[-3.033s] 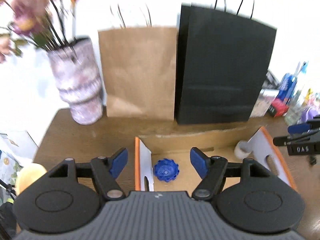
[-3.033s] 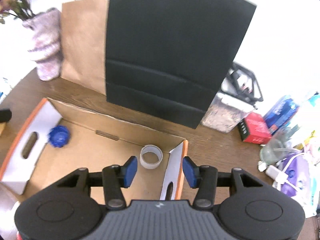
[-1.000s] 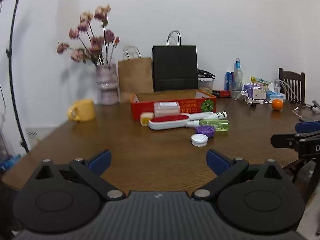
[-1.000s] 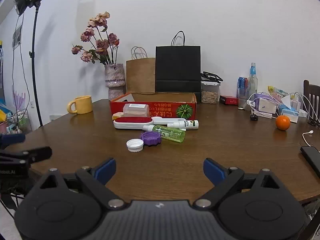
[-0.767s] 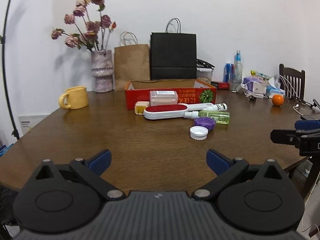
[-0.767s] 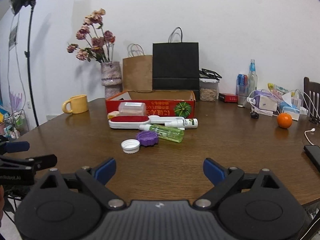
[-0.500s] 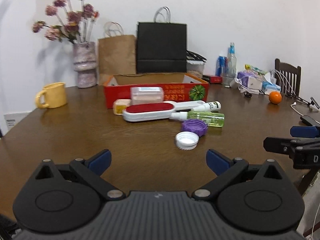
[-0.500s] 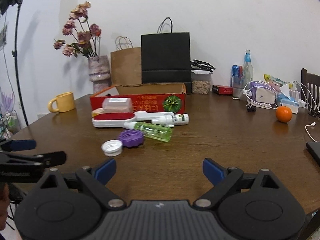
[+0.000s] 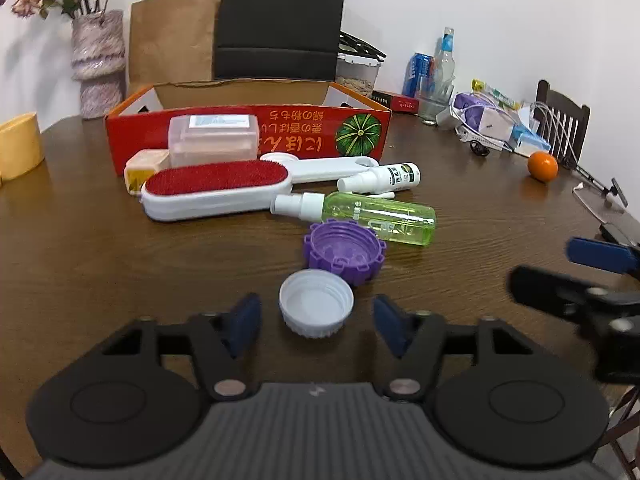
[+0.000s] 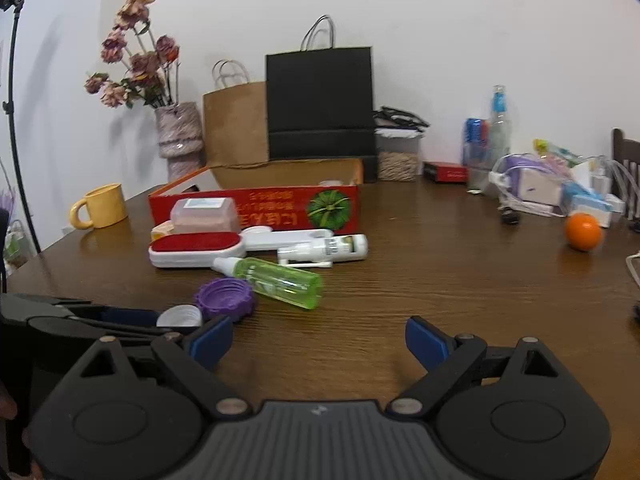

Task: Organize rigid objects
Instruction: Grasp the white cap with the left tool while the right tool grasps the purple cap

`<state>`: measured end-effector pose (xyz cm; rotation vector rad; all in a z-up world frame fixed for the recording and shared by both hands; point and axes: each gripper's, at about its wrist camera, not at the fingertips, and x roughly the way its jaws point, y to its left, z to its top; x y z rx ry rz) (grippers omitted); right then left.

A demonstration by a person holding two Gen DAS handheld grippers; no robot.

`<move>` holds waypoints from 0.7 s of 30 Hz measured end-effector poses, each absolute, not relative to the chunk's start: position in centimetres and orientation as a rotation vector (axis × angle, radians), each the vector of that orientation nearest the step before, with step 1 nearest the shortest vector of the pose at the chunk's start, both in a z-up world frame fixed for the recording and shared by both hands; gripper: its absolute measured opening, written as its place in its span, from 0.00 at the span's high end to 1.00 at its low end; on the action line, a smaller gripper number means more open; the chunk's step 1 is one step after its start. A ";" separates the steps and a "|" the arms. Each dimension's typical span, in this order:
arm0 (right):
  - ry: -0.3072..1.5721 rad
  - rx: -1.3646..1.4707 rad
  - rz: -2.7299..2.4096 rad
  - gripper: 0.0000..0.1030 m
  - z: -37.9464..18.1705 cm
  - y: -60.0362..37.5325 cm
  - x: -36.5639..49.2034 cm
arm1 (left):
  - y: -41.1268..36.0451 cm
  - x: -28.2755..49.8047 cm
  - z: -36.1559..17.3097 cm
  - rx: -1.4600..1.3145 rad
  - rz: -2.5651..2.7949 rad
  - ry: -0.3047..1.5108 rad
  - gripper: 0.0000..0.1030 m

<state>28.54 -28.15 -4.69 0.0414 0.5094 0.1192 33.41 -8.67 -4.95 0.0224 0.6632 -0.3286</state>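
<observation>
The white cap (image 9: 316,309) lies open side up, ribbed round its rim, on the wooden table (image 9: 100,256) toward its near edge, between the blue pads of the left gripper (image 9: 316,322). The jaws have just been closing and stand partly open, a gap showing on each side of the cap, so nothing is gripped. Just behind and to the right sits a purple toothed lid (image 9: 344,255), touching a green spray bottle (image 9: 376,218) lying on its side. Behind these lie a red-faced lint brush (image 9: 216,188), a white bottle (image 9: 380,178) and a red box (image 9: 248,136). The right gripper (image 10: 318,340) hangs wide open over bare wood, empty.
</observation>
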 end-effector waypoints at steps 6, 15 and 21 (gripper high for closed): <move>0.538 0.001 0.189 0.10 -5.0 -24.8 31.9 | -5.4 33.4 -4.9 -0.005 -0.304 0.650 0.61; 0.662 -0.034 0.202 0.32 -7.2 -18.5 37.5 | 3.9 32.8 -4.5 -0.104 -0.118 0.638 0.61; 0.670 -0.033 0.179 0.48 -7.5 -17.8 37.9 | 5.4 31.6 -4.1 -0.138 -0.115 0.625 0.61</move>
